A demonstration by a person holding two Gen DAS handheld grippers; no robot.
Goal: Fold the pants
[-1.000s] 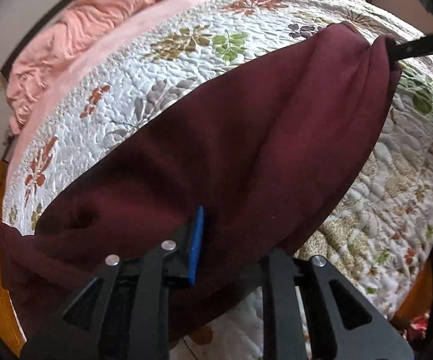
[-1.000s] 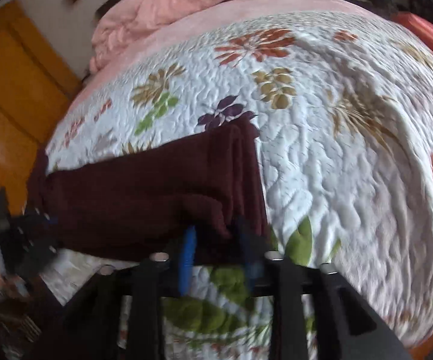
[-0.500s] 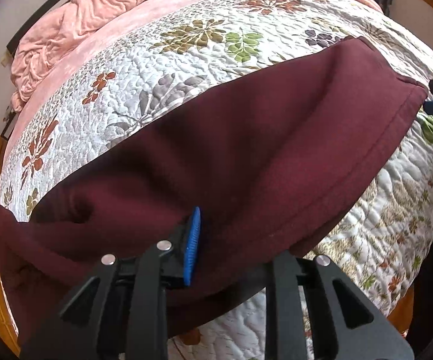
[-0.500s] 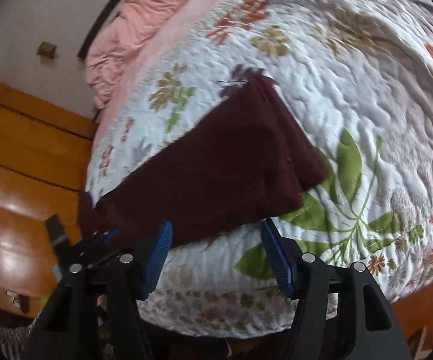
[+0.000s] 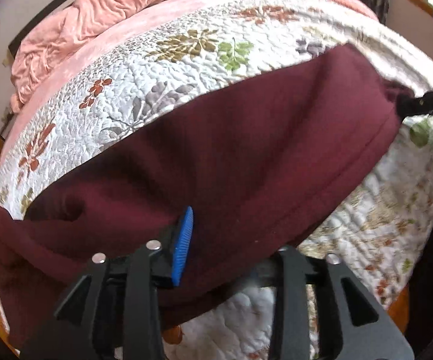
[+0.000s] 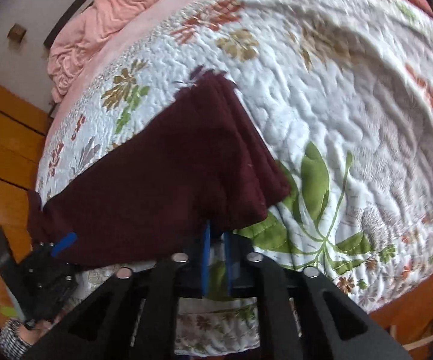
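A bed (image 6: 351, 96) covered by a white floral quilt (image 5: 168, 69) carries the work; a crumpled pink blanket (image 5: 96, 9) lies at its head, and wooden flooring shows beside it. The maroon pants (image 5: 246, 156) lie along the near edge of the quilt as a long band of several stacked layers, one end spilling over the bed's edge. The left gripper (image 5: 216, 249) has cloth draped between its fingers, with one blue pad (image 5: 183, 246) showing against the fabric; the other pad is hidden, so a firm grasp is judged likely but cannot be confirmed. The right gripper (image 6: 216, 258) has its fingers drawn nearly together at the near corner of the layered end; in its own view, whether cloth lies between the pads cannot be told. The step in hand appears to be the lengthwise fold, both ends being held. The next move calls for carrying one end over the other while keeping the layers aligned and edges square.
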